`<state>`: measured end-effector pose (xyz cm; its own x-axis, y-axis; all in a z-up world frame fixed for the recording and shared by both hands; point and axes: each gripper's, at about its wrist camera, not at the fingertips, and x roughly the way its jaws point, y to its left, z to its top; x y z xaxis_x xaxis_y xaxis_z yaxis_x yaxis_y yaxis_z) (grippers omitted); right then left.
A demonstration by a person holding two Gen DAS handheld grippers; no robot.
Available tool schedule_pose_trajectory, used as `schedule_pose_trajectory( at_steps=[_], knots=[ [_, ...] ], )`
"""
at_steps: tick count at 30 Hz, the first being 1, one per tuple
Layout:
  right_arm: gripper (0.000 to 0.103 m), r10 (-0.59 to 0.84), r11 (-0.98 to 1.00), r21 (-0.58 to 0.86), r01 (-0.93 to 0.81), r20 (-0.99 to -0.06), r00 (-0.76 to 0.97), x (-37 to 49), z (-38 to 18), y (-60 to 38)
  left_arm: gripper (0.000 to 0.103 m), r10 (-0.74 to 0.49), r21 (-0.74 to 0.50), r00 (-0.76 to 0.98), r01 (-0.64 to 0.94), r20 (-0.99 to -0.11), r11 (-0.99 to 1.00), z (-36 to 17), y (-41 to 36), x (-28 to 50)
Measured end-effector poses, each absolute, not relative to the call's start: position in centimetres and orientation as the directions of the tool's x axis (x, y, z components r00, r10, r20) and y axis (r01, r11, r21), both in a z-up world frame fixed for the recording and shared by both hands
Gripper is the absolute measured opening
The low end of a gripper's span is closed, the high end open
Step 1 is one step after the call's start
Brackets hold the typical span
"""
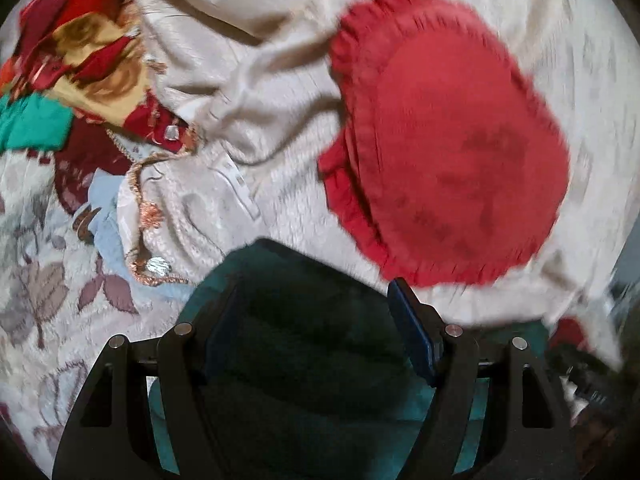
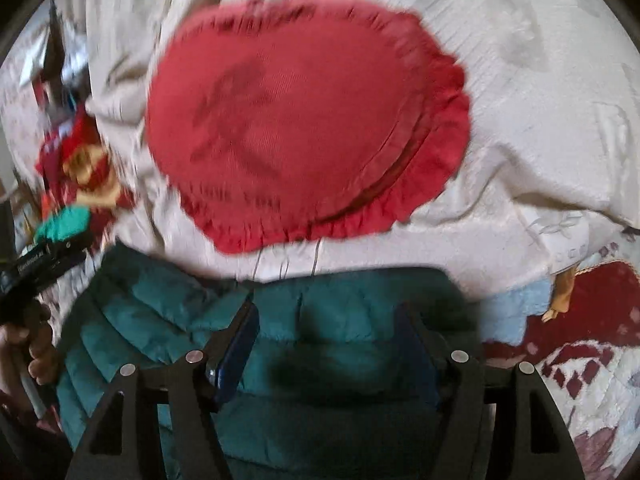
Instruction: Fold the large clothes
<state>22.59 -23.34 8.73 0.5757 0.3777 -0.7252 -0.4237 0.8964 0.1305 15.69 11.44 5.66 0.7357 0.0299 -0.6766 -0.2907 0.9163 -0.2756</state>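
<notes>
Both wrist views were evenly and softly lit, with no glare. Motion blur smeared the red frilled cushion [image 1: 448,152] and the cream bedspread [image 1: 248,128], worst toward the right edge of the left view. The teal quilted jacket [image 2: 168,312] fell into deep shadow between the fingers of each tool. Fisheye bending curved the edges, and black corners framed each round picture.

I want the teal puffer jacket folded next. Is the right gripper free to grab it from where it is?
Probably yes. The right gripper hangs open right over the teal puffer jacket, with nothing between them. The red frilled cushion lies beyond it, out of the way.
</notes>
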Motion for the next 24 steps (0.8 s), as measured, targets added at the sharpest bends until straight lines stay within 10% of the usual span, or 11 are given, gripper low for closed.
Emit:
schedule_pose_trajectory(
  at_steps=[6,24],
  knots=[
    [0.068,0.272,0.921,0.079,-0.382,-0.833,0.482,25.3,4.1,-23.2,0.073,0.095,-0.097,0.57,-0.297,-0.816,0.95,0.7,9.2,17.9],
    [0.085,0.322,0.912,0.177,-0.37,-0.867,0.381,26.8,0.5,-24.1,0.079,0.162,-0.006,0.526,-0.304,-0.835,0.953,-2.1,8.3,18.7]
  ],
)
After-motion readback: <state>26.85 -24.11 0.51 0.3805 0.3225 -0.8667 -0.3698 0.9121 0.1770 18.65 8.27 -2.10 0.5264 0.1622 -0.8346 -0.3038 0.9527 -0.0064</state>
